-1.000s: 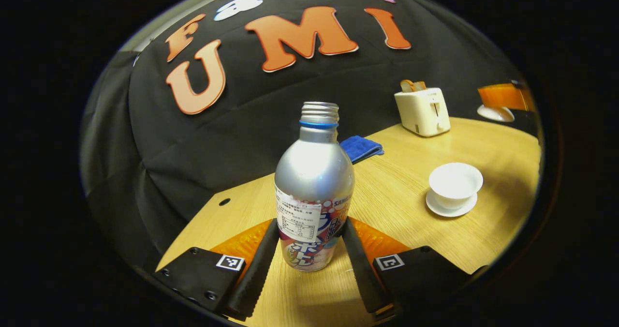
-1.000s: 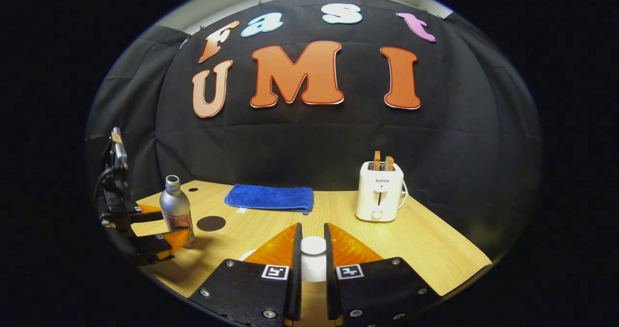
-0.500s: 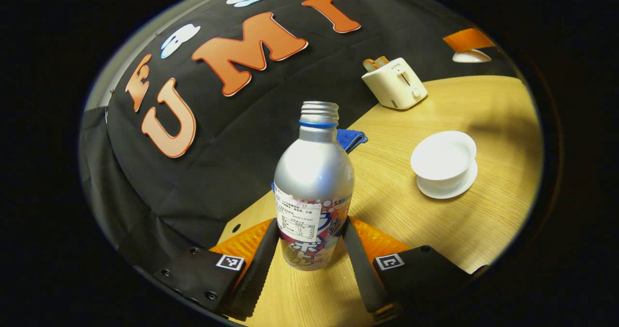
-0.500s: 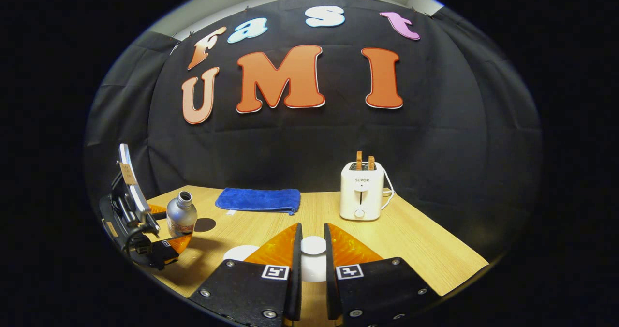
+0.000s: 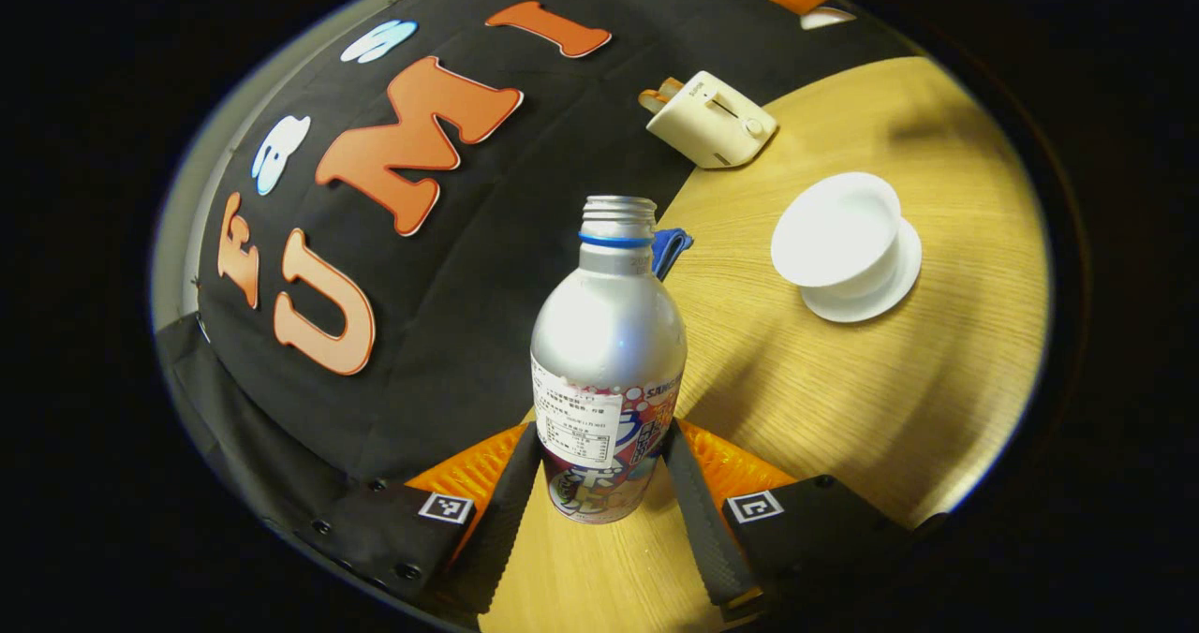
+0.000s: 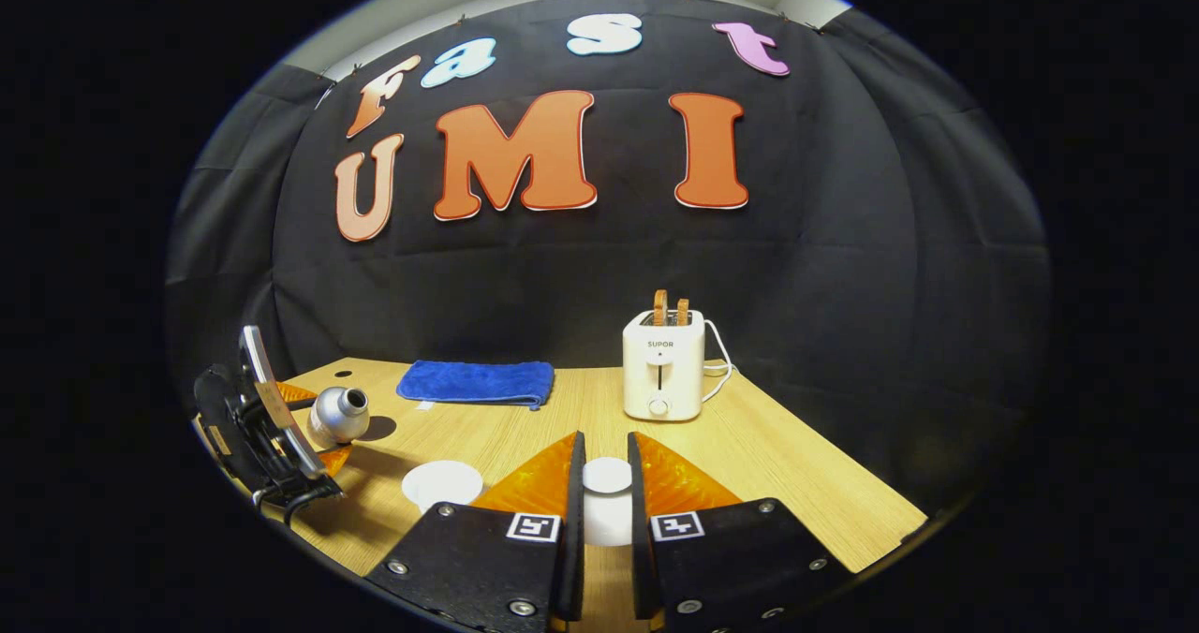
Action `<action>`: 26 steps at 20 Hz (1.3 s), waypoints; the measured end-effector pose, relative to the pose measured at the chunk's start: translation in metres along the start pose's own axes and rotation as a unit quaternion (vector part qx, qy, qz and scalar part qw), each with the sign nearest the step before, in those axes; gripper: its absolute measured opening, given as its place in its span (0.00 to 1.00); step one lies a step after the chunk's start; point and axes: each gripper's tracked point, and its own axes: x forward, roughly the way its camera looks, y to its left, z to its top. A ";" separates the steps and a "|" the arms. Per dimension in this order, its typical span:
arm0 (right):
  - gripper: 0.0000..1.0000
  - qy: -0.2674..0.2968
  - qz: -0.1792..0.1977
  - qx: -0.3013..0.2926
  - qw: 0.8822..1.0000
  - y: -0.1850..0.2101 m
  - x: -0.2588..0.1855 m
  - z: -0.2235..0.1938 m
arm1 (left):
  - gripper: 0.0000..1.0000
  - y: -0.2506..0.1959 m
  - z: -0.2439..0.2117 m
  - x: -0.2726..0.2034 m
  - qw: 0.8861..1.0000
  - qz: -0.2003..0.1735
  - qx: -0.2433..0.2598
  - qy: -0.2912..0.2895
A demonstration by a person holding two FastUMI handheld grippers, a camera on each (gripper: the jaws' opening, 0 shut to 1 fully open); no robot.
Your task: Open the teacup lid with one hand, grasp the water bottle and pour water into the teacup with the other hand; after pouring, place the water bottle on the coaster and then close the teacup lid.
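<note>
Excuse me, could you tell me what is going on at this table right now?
A person is working with a gripper in each hand. The left gripper is clamped on a silver water bottle, uncapped and tipped over toward the open white teacup on its saucer. No water is visible pouring yet. The right gripper holds the teacup lid between its fingers, off to the side. A blue cloth and a toaster stand at the back of the table.
</note>
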 end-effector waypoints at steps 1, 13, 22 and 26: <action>0.21 -0.001 -0.002 0.000 1.000 -0.001 0.000 0.000 | 0.83 -0.002 0.000 0.002 1.000 0.001 0.012 -0.002; 0.21 0.007 -0.001 -0.012 1.000 -0.010 -0.003 -0.011 | 0.83 -0.025 0.015 0.007 0.990 -0.018 0.138 -0.021; 0.21 0.009 0.010 -0.015 1.000 -0.007 -0.001 -0.017 | 0.83 -0.016 0.021 0.015 0.971 -0.017 0.236 -0.030; 0.21 0.007 0.016 -0.017 1.000 -0.005 -0.002 -0.019 | 0.83 -0.012 0.025 0.017 0.961 -0.017 0.273 -0.032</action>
